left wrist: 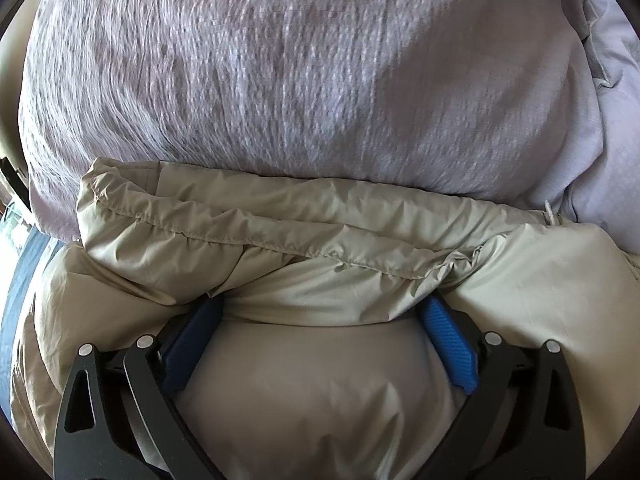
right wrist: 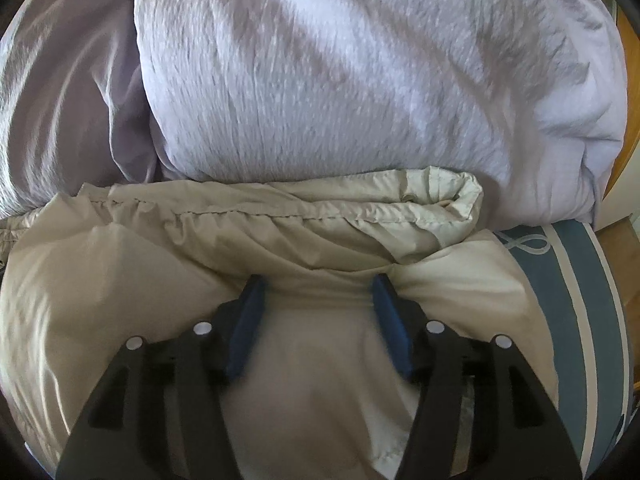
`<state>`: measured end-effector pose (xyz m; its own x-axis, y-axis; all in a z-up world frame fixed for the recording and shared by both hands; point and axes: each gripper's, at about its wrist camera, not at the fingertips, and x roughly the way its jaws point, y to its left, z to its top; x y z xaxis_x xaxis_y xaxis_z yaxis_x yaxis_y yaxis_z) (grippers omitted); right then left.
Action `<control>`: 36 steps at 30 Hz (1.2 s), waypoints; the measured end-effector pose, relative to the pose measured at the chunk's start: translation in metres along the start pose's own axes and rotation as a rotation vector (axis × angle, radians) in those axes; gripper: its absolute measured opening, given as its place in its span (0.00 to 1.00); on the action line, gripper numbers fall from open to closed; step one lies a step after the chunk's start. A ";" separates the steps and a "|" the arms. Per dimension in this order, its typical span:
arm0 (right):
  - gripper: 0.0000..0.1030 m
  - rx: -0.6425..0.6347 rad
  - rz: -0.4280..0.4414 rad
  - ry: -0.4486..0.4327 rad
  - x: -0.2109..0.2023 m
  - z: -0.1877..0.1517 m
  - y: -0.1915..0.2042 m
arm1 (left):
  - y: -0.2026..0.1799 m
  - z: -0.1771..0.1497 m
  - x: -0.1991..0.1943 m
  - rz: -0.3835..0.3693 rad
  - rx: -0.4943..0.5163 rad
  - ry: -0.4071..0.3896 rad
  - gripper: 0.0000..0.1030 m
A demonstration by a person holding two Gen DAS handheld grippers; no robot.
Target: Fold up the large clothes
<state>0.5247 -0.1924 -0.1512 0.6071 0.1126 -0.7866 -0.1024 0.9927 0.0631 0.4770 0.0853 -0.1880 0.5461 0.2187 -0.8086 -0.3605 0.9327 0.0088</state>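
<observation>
A puffy beige jacket (left wrist: pixel 280 216) lies on the bed with its gathered, drawstring hem folded over as a thick roll. My left gripper (left wrist: pixel 322 304) points down into it. Its blue pads (left wrist: pixel 448 340) stand wide apart, the padded fabric bulges up between them, and the tips are tucked under the hem roll. In the right wrist view the same jacket (right wrist: pixel 180 248) fills the lower half. My right gripper (right wrist: pixel 318 280) stands open over it, with its pads (right wrist: pixel 390 320) on either side of a soft bulge of fabric and no visible pinch.
A lilac duvet (left wrist: pixel 280 60) is heaped right behind the jacket's hem, and it shows as a big mound (right wrist: pixel 360 80) in the right wrist view. A blue-and-white striped sheet (right wrist: pixel 560 300) shows at the right, and wooden furniture (right wrist: pixel 628 140) beyond it.
</observation>
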 end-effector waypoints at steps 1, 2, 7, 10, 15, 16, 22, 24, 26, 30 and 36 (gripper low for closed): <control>0.57 -0.001 -0.001 0.000 0.005 -0.004 0.001 | 0.000 0.000 0.000 0.000 0.000 0.000 0.97; 0.57 -0.003 -0.002 -0.002 0.008 -0.005 0.001 | -0.001 -0.001 0.001 0.000 -0.001 -0.001 0.97; 0.58 -0.007 -0.005 -0.007 0.022 -0.010 0.007 | 0.009 0.003 0.009 -0.003 -0.002 -0.005 0.97; 0.59 -0.011 -0.008 -0.013 0.020 -0.014 0.012 | 0.011 0.004 0.013 -0.006 -0.004 -0.007 0.97; 0.62 -0.018 -0.014 -0.023 0.025 -0.019 0.015 | 0.010 0.003 0.016 -0.008 -0.005 -0.013 0.98; 0.62 -0.019 -0.015 -0.025 0.027 -0.020 0.016 | 0.010 0.002 0.015 -0.009 -0.005 -0.015 0.98; 0.66 -0.022 -0.016 -0.040 0.037 -0.025 0.021 | 0.008 -0.003 0.011 -0.009 -0.007 -0.029 0.99; 0.67 -0.022 -0.018 -0.047 0.039 -0.027 0.022 | 0.008 -0.005 0.012 -0.010 -0.006 -0.032 0.99; 0.68 -0.024 -0.016 -0.052 0.044 -0.028 0.023 | 0.008 -0.005 0.012 -0.012 -0.006 -0.035 0.99; 0.69 -0.023 -0.017 -0.061 0.053 -0.032 0.023 | 0.007 -0.005 0.012 -0.013 -0.007 -0.039 0.99; 0.70 -0.025 -0.021 -0.066 0.059 -0.039 0.027 | 0.008 -0.005 0.013 -0.014 -0.008 -0.040 0.99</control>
<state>0.5275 -0.1606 -0.2201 0.6598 0.0954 -0.7453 -0.1087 0.9936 0.0310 0.4776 0.0938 -0.2017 0.5810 0.2166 -0.7846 -0.3584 0.9335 -0.0077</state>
